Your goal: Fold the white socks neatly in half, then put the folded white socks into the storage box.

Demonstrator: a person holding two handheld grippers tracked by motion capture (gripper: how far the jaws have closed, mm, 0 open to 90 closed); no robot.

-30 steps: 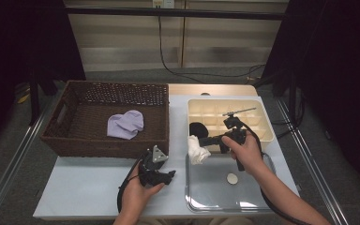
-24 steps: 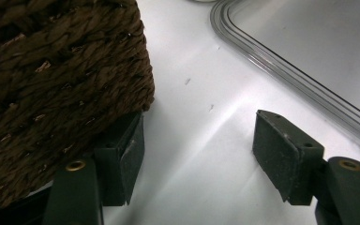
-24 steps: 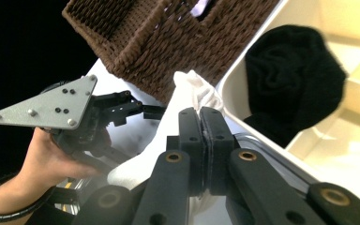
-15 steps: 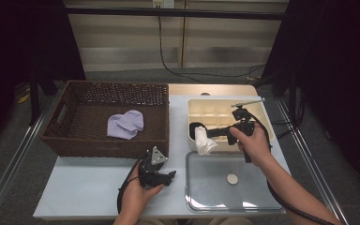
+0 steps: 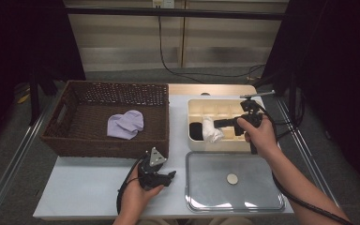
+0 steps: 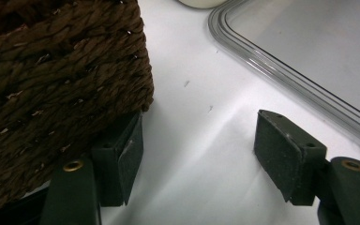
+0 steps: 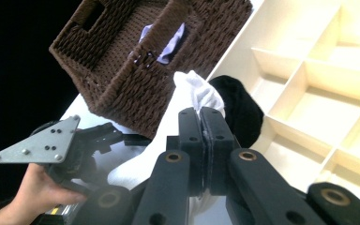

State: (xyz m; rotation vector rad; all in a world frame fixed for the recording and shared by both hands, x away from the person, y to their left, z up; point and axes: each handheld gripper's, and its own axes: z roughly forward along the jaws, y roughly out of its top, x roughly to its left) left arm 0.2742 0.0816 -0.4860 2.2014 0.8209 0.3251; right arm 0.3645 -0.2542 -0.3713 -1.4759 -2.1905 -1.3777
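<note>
Right of centre in the high view, the right gripper (image 5: pixel 218 123) has its jaws clamped on a white sock (image 5: pixel 212 130) held over the cream divided organizer tray (image 5: pixel 225 108), beside a black sock (image 5: pixel 196 131) already in a compartment. The step looks like placing; next it likely calls for lowering into a compartment and releasing. The left gripper (image 5: pixel 168 176) rests wide open and empty on the white table (image 5: pixel 84 187) by the wicker basket (image 5: pixel 108 147); no writing is readable.

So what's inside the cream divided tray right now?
A black sock in one compartment, a white sock in the right claw above it; underneath it is hidden.
</note>
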